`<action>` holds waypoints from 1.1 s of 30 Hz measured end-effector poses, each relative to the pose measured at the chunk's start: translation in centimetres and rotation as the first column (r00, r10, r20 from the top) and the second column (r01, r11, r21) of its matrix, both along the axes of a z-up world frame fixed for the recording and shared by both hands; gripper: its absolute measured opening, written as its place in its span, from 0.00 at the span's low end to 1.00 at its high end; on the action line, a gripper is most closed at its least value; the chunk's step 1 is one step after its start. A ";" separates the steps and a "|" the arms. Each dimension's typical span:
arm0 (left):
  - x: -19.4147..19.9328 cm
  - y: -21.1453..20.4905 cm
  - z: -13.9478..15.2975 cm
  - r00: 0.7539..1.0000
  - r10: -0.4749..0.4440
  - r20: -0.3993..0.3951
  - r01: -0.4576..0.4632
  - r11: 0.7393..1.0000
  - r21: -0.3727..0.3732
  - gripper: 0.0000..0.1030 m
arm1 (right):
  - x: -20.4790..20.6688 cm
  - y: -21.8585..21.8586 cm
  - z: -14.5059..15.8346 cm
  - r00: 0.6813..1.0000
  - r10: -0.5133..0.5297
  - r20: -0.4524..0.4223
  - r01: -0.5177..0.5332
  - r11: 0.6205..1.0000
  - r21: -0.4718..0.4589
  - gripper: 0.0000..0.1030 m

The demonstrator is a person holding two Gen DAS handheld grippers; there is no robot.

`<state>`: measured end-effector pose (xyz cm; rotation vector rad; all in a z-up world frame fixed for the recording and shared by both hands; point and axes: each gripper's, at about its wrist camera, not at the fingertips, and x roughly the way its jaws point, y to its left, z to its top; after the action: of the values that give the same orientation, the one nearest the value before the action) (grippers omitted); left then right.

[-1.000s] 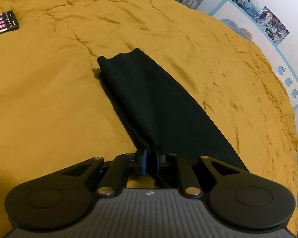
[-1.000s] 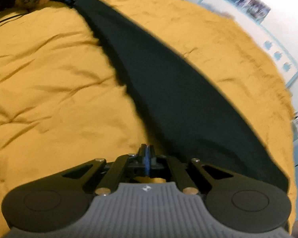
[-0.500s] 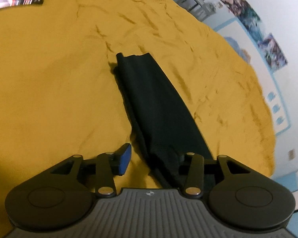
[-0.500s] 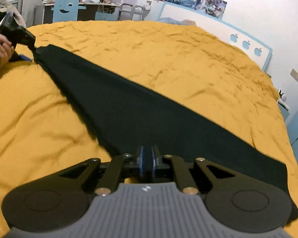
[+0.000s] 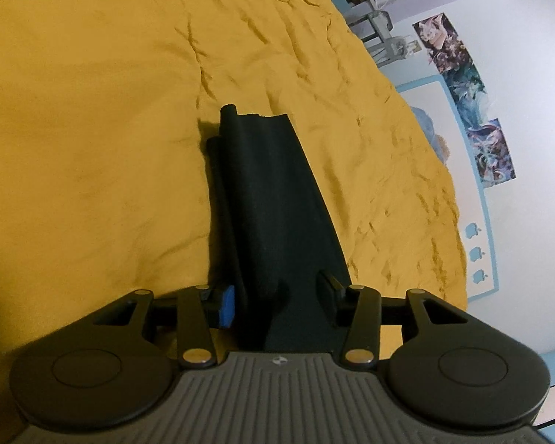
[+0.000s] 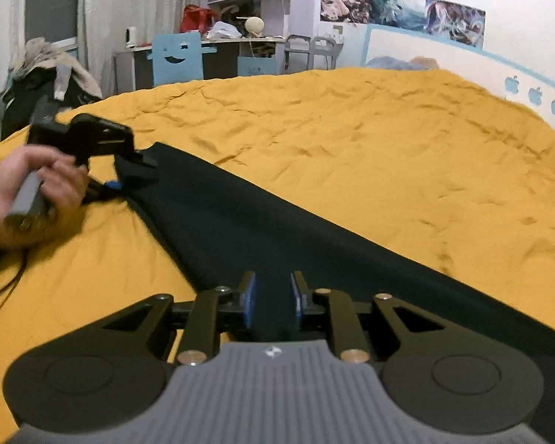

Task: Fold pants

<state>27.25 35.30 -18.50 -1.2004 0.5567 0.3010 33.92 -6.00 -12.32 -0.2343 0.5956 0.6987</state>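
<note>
Black pants (image 5: pixel 273 199) lie as a long folded strip on the yellow bed cover (image 5: pixel 92 148). My left gripper (image 5: pixel 277 298) is open, its jaws standing apart on either side of the near end of the strip. In the right wrist view the pants (image 6: pixel 262 229) run diagonally from the left gripper (image 6: pixel 129 170), held by a hand at the far left, down to my right gripper (image 6: pixel 272 298). The right gripper is open with a narrow gap, and the cloth lies between its blue pads (image 6: pixel 248 301).
The bed cover (image 6: pixel 388 148) is wrinkled and spreads widely around the pants. A headboard with apple stickers (image 6: pixel 532 96) is at the right. A desk, a blue chair (image 6: pixel 177 59) and shelves stand beyond the bed. A cable (image 6: pixel 3 292) trails on the left.
Both grippers were shut on the pants' ends a second ago. The left opened first, then the right, and the cloth now rests on the bed. The right view has tilted up.
</note>
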 end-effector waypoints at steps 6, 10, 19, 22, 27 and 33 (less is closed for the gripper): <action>0.1 0.3 -0.7 1.000 0.001 0.023 0.000 1.000 -0.015 0.48 | 1.7 4.8 -2.6 1.000 -0.006 0.023 0.006 1.000 0.010 0.14; 0.1 0.5 -1.0 0.999 0.001 0.035 0.000 0.999 -0.033 0.47 | 1.2 6.7 -5.5 0.994 0.079 -0.075 -0.086 0.992 -0.089 0.07; -0.3 0.1 -1.2 0.999 0.004 0.048 -0.003 1.000 -0.016 0.45 | 0.5 6.1 -3.6 0.998 0.054 0.015 -0.053 0.998 -0.028 0.08; -0.4 0.1 -1.0 0.999 0.010 0.038 -0.009 1.000 -0.020 0.37 | 1.0 5.8 -3.6 0.999 -0.017 0.036 0.018 1.000 -0.010 0.18; -0.2 -0.4 -0.7 1.000 0.008 0.017 -0.008 1.000 0.014 0.13 | 1.6 6.5 -6.9 0.999 -0.038 -0.026 0.036 0.998 -0.054 0.22; -0.4 -0.7 0.0 1.000 0.014 0.020 -0.015 0.998 0.054 0.05 | 1.8 6.4 -6.8 0.999 -0.041 -0.028 0.040 0.998 -0.038 0.22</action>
<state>26.89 34.59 -18.46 -1.1546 0.5201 0.3147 35.73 0.44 -19.09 -0.2469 0.6401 0.6528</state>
